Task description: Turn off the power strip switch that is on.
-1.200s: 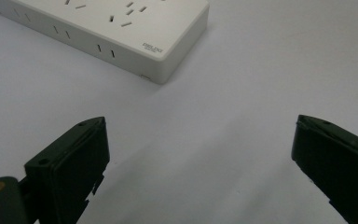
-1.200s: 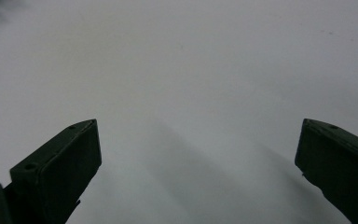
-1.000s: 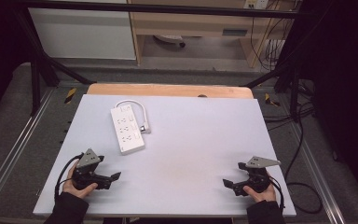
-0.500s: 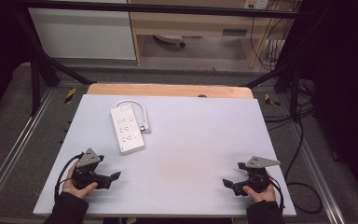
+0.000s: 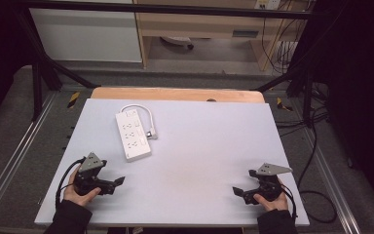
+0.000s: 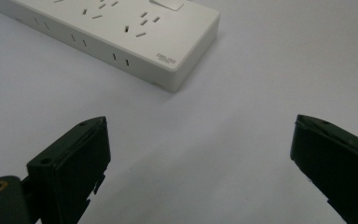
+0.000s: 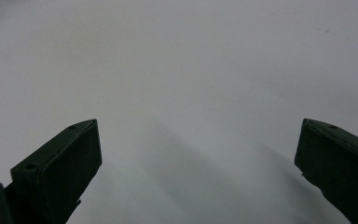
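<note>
A white power strip (image 5: 133, 134) lies on the pale table (image 5: 209, 141), left of centre, its white cable and plug (image 5: 152, 132) curled along its right side. My left gripper (image 5: 115, 184) rests near the front left edge, held by a hand, jaws wide apart and empty. In the left gripper view the power strip (image 6: 121, 32) lies just ahead of the open gripper (image 6: 199, 154). My right gripper (image 5: 237, 191) rests near the front right edge, also open and empty. In the right gripper view the bare table (image 7: 182, 70) lies beyond the open gripper (image 7: 198, 158).
A wooden board (image 5: 175, 93) borders the table's far edge. Metal frame rails (image 5: 9, 161) run along both sides, and cables (image 5: 316, 141) hang off to the right. Shelving and a white cabinet (image 5: 85, 34) stand behind the table.
</note>
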Demonstrator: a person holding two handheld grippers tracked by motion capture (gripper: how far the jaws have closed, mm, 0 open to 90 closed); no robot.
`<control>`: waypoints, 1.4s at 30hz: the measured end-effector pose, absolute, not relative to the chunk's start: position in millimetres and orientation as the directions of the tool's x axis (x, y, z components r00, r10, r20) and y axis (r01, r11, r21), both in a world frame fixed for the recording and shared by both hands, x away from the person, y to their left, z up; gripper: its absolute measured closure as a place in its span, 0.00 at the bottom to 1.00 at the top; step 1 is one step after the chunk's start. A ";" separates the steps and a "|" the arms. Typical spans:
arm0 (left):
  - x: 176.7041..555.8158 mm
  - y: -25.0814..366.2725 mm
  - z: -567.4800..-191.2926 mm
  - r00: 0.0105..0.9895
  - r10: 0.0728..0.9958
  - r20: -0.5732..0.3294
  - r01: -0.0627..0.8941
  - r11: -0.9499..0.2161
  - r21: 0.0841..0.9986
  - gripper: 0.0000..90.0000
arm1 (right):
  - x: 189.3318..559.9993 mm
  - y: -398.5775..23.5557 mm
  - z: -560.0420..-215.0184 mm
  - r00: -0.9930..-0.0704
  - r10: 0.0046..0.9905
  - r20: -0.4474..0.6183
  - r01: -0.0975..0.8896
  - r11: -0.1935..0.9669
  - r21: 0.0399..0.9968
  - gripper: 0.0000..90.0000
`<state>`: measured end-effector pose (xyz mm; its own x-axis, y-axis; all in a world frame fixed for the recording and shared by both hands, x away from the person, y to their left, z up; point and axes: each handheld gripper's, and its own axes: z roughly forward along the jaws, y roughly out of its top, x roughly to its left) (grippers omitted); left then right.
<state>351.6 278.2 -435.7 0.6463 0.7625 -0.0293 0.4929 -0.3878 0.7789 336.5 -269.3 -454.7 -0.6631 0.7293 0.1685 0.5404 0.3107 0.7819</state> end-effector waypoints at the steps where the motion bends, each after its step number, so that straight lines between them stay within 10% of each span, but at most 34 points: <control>1: 351.8 278.5 -435.2 0.645 0.764 -0.027 0.491 -0.386 0.781 0.05 | 336.4 -269.3 -454.6 -0.662 0.730 0.170 0.541 0.310 0.781 0.01; 42: 369.8 278.3 -413.8 0.585 0.811 -0.002 0.502 -0.360 0.787 0.06 | 336.9 -269.1 -455.4 -0.655 0.739 0.159 0.544 0.315 0.778 0.01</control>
<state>369.8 278.3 -413.8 0.5850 0.8110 -0.0022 0.5018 -0.3598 0.7866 336.9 -269.1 -455.4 -0.6549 0.7388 0.1588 0.5440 0.3150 0.7777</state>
